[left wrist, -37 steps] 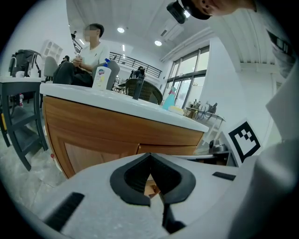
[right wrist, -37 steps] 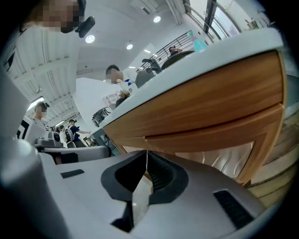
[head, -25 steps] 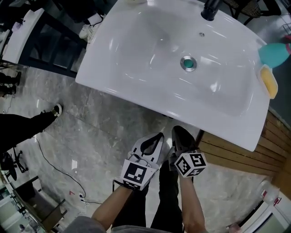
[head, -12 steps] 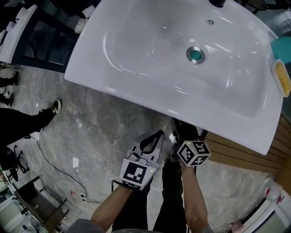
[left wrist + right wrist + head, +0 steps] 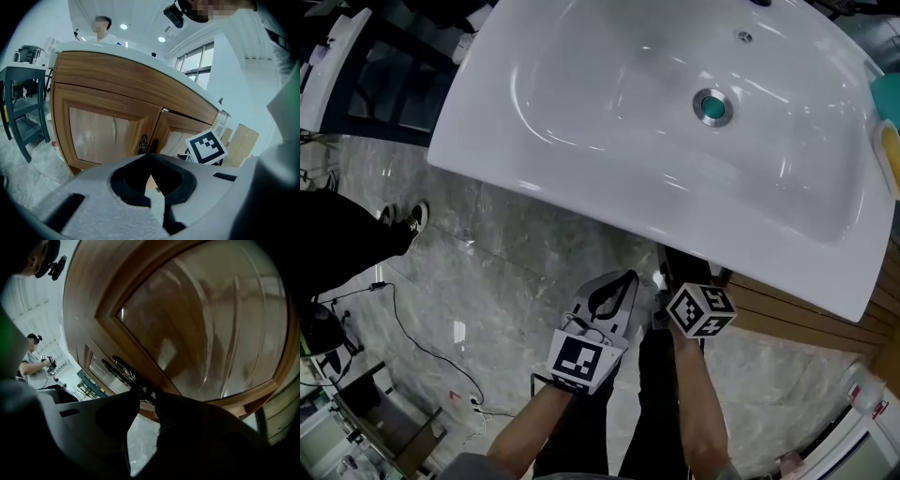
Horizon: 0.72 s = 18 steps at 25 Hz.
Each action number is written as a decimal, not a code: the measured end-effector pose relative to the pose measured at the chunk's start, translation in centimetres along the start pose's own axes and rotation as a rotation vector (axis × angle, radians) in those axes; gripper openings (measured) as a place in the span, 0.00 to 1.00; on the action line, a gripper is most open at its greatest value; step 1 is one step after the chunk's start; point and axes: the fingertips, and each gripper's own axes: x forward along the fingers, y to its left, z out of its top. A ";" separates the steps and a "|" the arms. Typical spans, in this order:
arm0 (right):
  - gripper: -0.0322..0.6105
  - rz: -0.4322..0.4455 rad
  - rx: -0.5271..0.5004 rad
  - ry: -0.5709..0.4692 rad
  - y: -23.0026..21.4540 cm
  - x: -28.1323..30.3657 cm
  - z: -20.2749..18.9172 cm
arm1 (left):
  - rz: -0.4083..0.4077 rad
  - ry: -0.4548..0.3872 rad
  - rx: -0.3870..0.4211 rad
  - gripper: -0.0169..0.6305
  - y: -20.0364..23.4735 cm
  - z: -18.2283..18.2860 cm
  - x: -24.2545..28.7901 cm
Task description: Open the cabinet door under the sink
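Note:
A wooden cabinet (image 5: pixel 107 132) with two panelled doors stands under the white sink (image 5: pixel 534 178). Dark ornate handles (image 5: pixel 143 144) sit where the doors meet. In the right gripper view the right door (image 5: pixel 206 319) fills the frame, and my right gripper (image 5: pixel 146 394) is shut on its dark handle (image 5: pixel 125 371). From the head view, the right gripper (image 5: pixel 682 267) reaches under the sink's front edge, its tips hidden. My left gripper (image 5: pixel 625 279) hangs beside it, shut and holding nothing, back from the doors (image 5: pixel 150 158). I cannot tell if the door is ajar.
A teal bottle (image 5: pixel 887 92) and a yellow sponge (image 5: pixel 891 157) sit on the sink's right rim. A black cable (image 5: pixel 405 321) trails over the marble floor. A bystander's shoe (image 5: pixel 415 217) is at the left. A dark stand (image 5: pixel 22 110) is left of the cabinet.
The head view has shifted, so the sink sits lower and further right in the frame. The right gripper's cube has edged towards the cabinet. The left gripper has barely moved.

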 end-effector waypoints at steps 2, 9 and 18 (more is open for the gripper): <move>0.21 -0.002 -0.002 -0.001 0.1 0.0 0.0 | 0.002 0.002 -0.004 0.04 0.1 -0.1 0.0; 0.18 -0.009 0.008 -0.018 0.2 -0.2 -0.1 | 0.007 -0.003 -0.007 0.04 0.1 0.0 0.1; 0.17 0.007 -0.019 -0.001 0.9 -1.5 -1.3 | -0.002 -0.003 -0.014 0.04 -0.1 -0.3 -0.6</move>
